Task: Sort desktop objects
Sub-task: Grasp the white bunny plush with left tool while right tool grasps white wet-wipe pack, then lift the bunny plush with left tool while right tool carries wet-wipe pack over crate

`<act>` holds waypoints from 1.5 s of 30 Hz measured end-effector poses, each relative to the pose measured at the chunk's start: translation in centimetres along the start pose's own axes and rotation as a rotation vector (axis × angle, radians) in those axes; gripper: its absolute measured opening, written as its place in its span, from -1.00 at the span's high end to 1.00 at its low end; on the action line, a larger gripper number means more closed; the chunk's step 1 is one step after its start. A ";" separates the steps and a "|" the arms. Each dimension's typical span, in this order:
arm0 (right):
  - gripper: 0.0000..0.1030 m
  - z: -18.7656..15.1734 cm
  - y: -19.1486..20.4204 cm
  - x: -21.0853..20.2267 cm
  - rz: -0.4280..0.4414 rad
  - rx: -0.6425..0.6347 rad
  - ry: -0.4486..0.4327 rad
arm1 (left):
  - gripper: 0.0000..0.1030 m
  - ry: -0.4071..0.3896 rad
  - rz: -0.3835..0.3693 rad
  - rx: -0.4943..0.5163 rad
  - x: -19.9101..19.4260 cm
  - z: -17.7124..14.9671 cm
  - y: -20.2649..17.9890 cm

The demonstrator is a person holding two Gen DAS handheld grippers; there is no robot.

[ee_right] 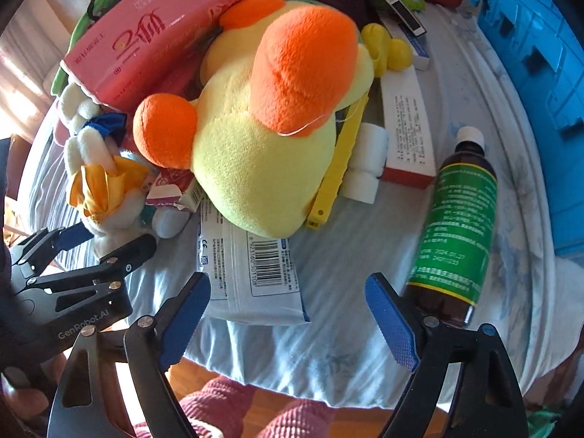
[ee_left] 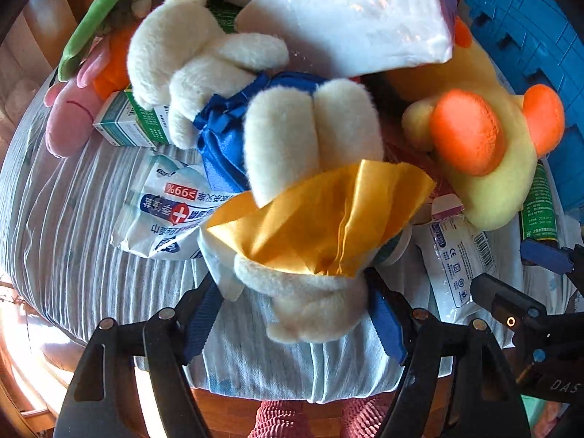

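Left gripper (ee_left: 295,314) wide, straddling cream plush (ee_left: 310,303) at table's near edge, pads not visibly pressing. Right gripper (ee_right: 288,317) wide, empty. Risk: yellow cloth (ee_left: 321,219) snags; neighbouring wipes pack (ee_left: 164,208) dragged off the edge.

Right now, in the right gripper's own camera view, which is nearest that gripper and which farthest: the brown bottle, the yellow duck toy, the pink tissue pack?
1. Brown bottle, beside its right finger.
2. Yellow duck toy, middle.
3. Pink tissue pack, far left.

Two close downward wrist views, shared duck (ee_left: 485,168)
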State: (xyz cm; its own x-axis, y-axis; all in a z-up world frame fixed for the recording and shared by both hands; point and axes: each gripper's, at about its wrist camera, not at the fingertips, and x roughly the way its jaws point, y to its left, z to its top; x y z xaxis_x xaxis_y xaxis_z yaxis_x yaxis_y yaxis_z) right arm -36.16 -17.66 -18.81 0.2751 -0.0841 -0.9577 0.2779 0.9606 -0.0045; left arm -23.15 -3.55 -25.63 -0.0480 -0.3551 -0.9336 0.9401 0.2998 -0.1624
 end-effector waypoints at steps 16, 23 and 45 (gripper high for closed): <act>-0.76 0.1 2.0 2.4 -0.033 -0.033 -0.010 | -0.24 -0.060 0.022 0.013 0.2 -0.5 0.6; -0.17 -1.5 3.2 1.3 -0.032 -0.129 -0.029 | 0.11 -0.073 -0.017 -0.005 -0.9 -1.9 1.8; 0.04 -7.4 0.9 -5.6 0.052 -0.248 -0.056 | 0.12 -0.176 0.012 0.030 -7.1 -6.4 0.5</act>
State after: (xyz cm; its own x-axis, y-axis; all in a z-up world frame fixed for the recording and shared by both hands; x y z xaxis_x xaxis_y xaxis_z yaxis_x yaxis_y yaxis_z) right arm -44.29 -14.34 -15.60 0.3352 -0.0408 -0.9413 0.0298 0.9990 -0.0327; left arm -24.50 4.74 -21.14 0.0208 -0.5022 -0.8645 0.9501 0.2792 -0.1393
